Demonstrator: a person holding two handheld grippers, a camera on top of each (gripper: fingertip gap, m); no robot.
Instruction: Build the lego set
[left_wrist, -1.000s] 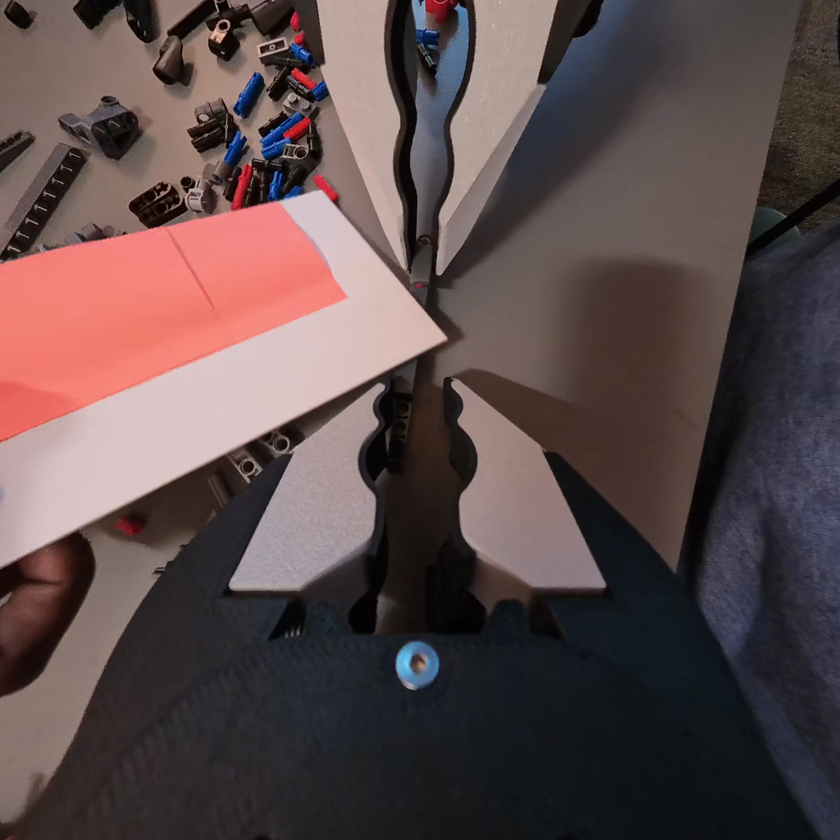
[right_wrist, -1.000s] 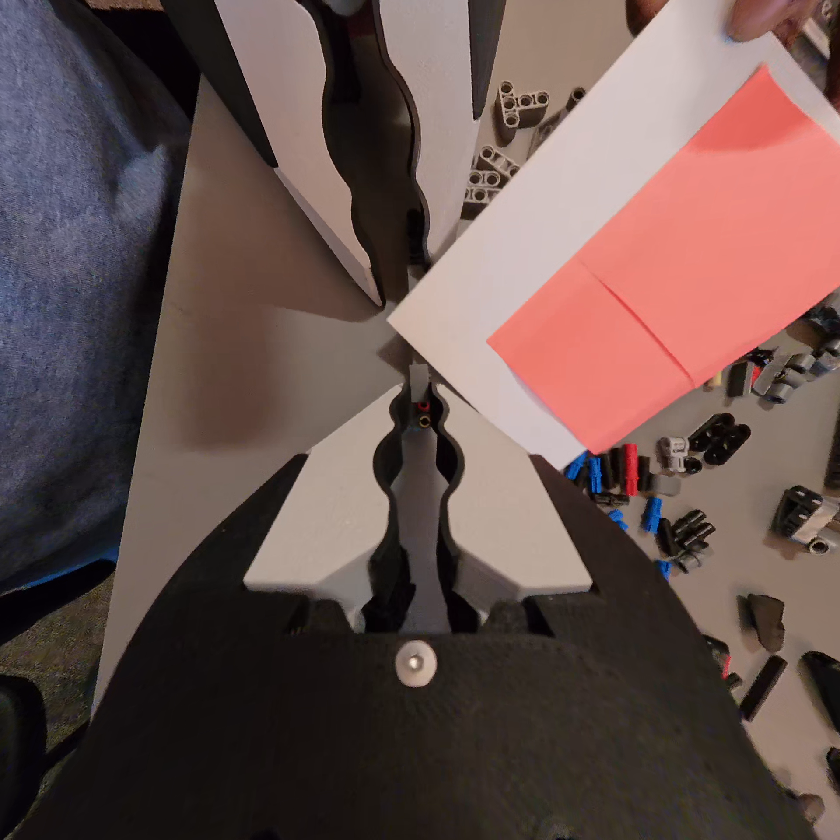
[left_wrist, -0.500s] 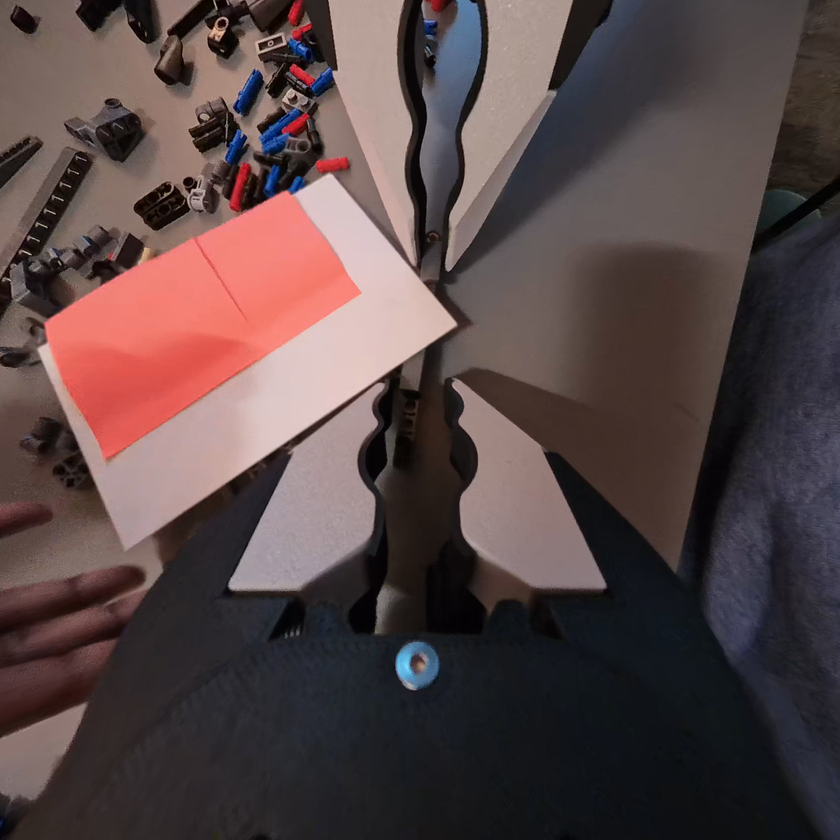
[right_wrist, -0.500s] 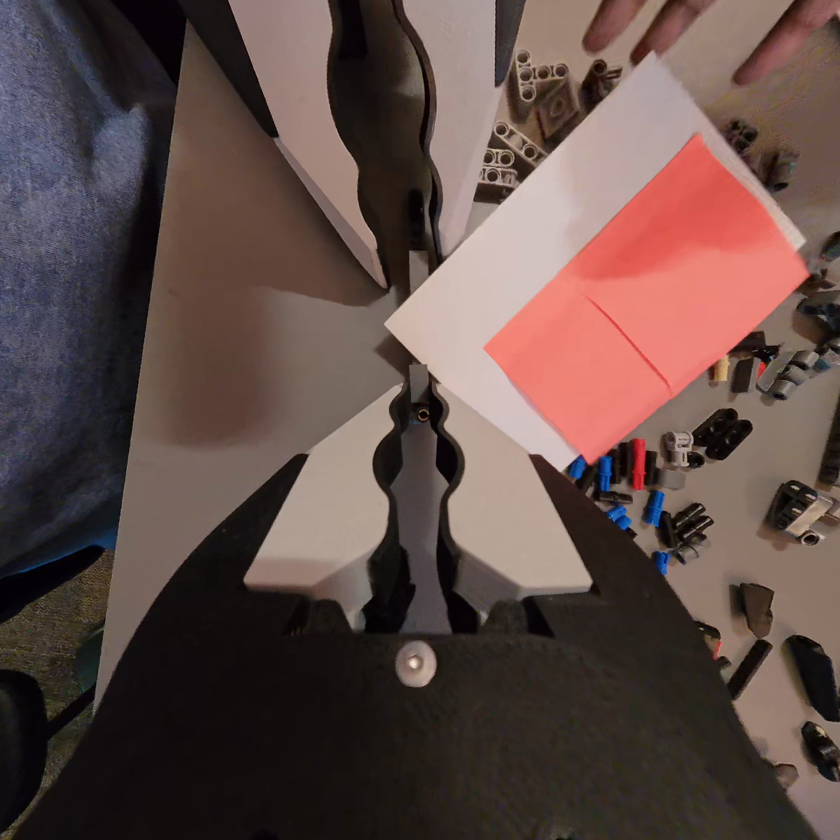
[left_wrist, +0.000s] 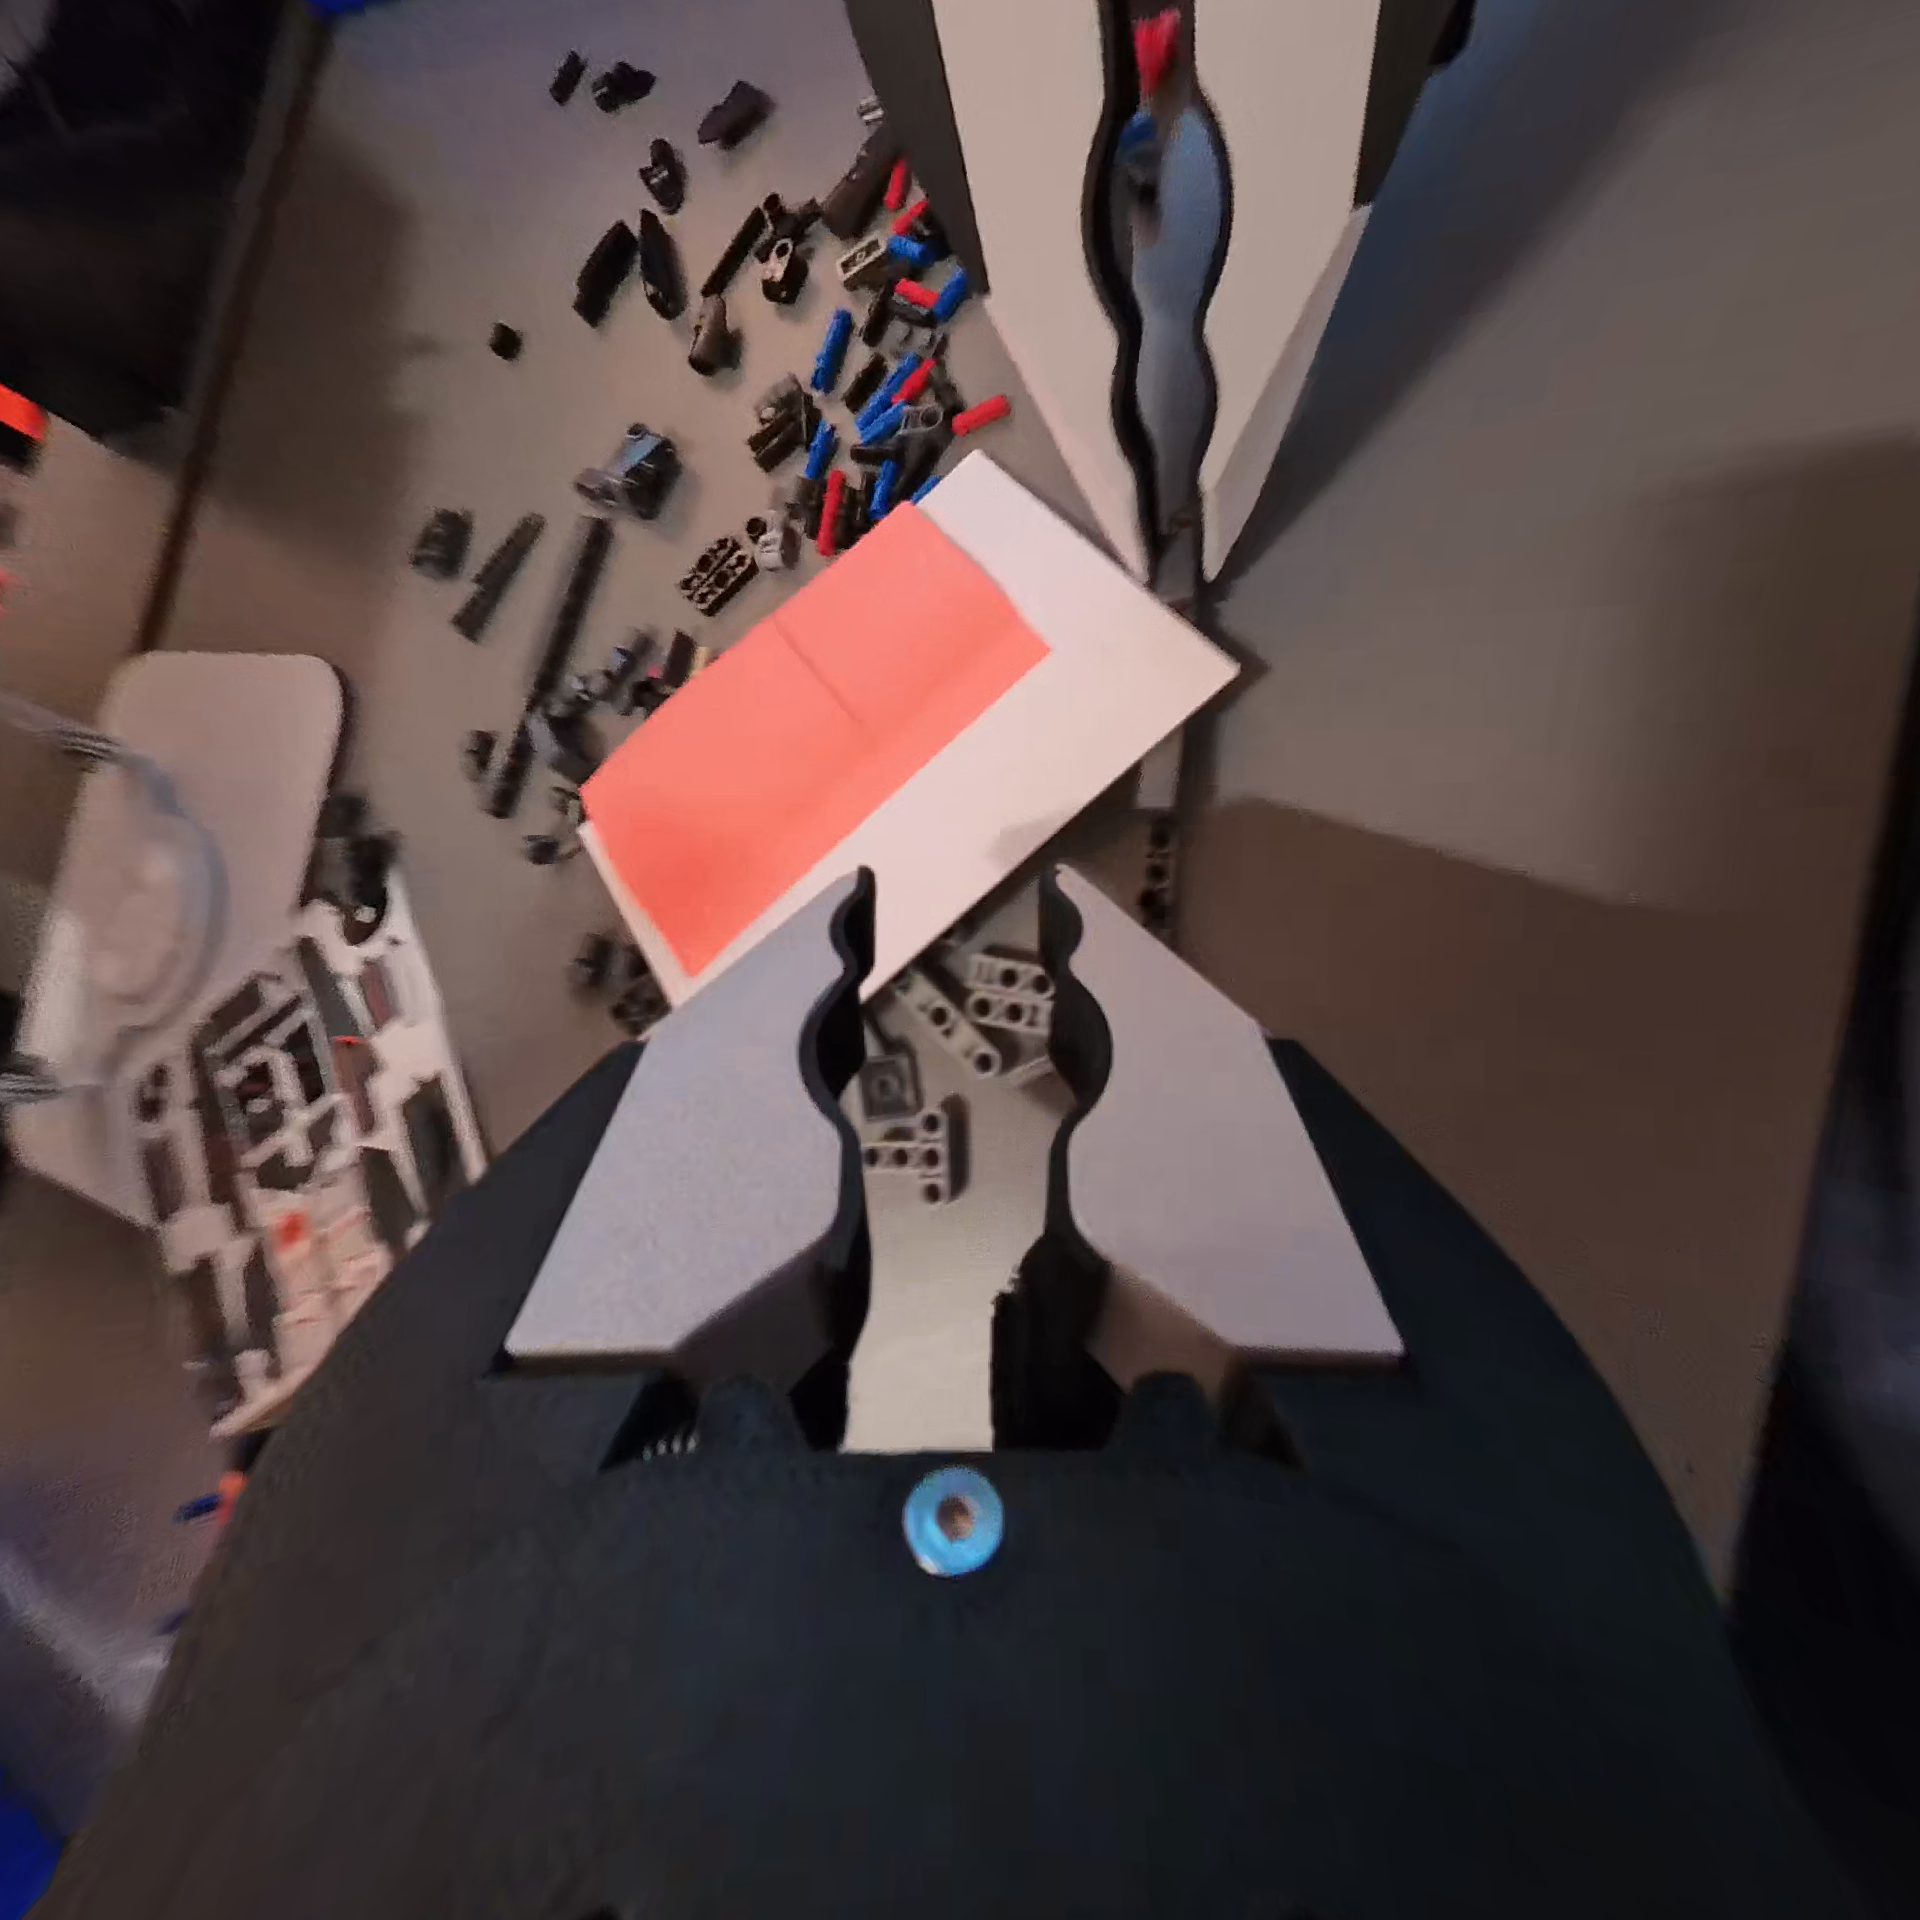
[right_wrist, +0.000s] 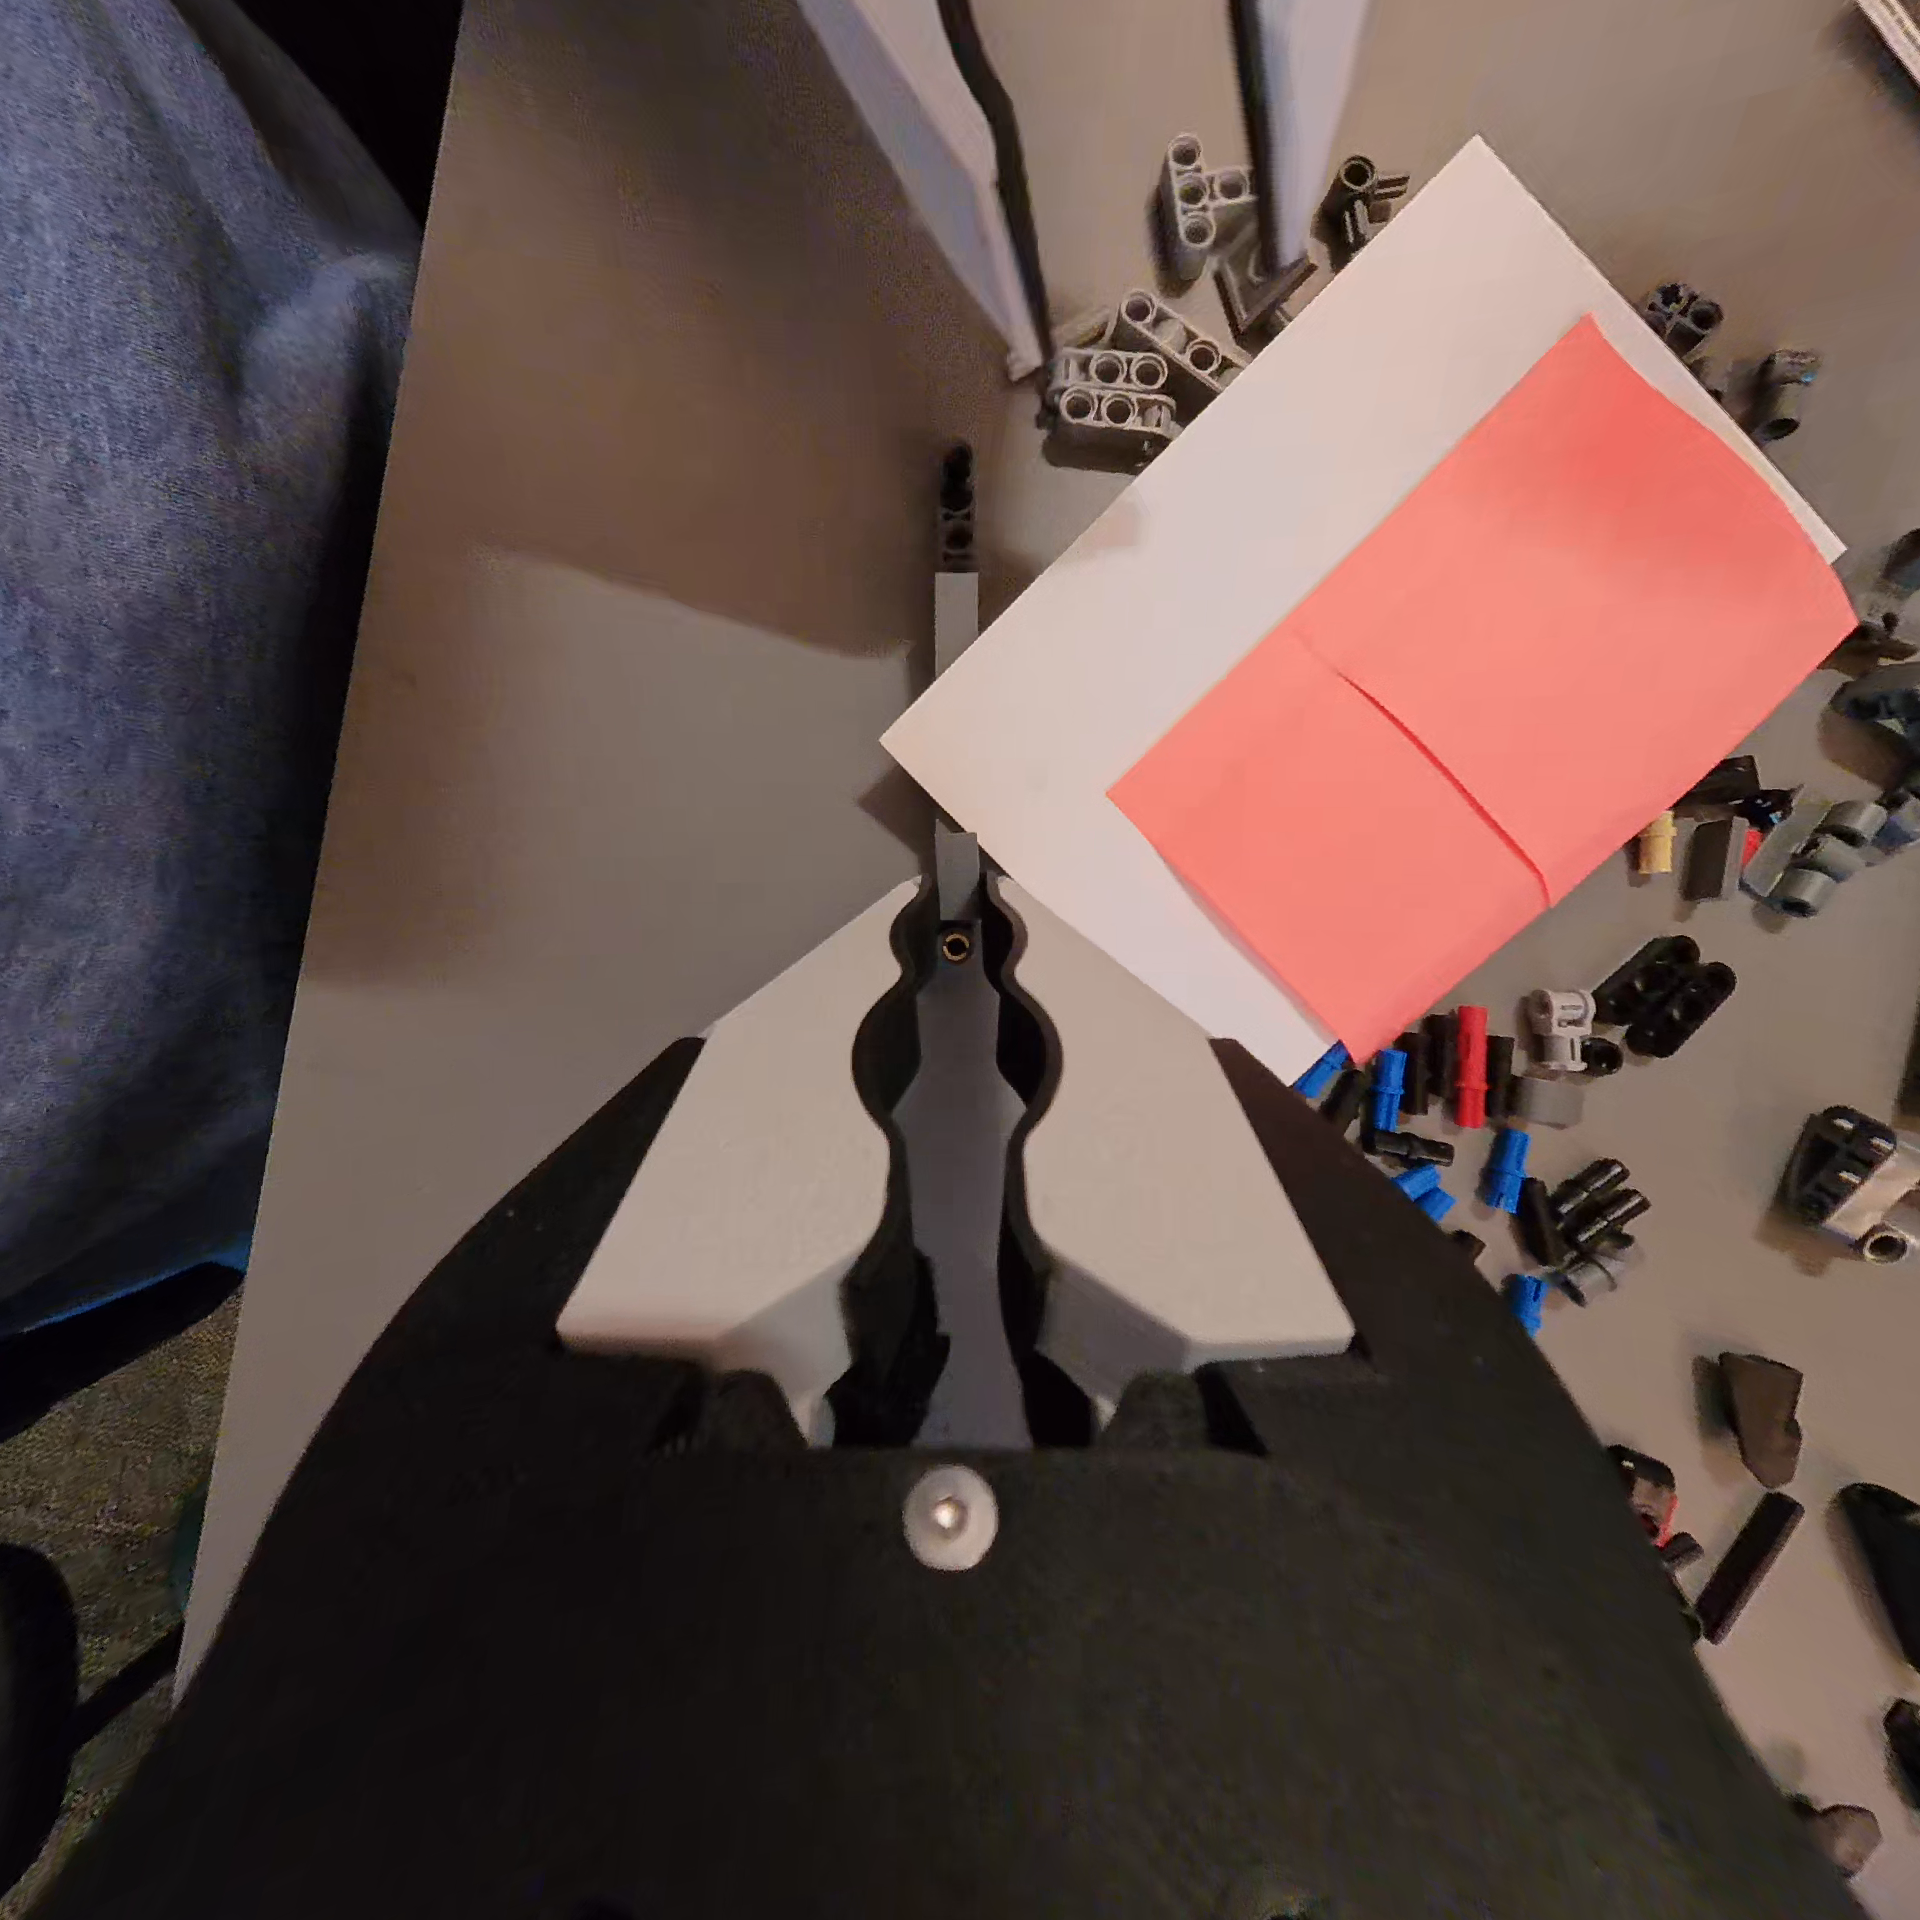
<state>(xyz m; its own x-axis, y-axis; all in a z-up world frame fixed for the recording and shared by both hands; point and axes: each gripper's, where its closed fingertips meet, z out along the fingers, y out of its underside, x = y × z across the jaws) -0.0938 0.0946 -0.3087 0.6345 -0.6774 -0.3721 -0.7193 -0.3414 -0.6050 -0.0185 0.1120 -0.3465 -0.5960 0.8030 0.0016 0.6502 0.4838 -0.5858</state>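
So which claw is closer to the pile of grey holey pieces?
Left. The left claw hangs open over the grey pieces; the right claw is past the white card's corner, shut on a long grey beam.

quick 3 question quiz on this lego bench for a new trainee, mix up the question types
1. True or false: the left gripper is shut on a brick.
2. What does the right gripper hold? A: a red pin. B: a long grey beam. C: a black connector.
3. Fill in (over/under): where they cross, the white card lies ____ the beam.

Key
1. False: its jaws stand open with nothing between them.
2. B
3. over
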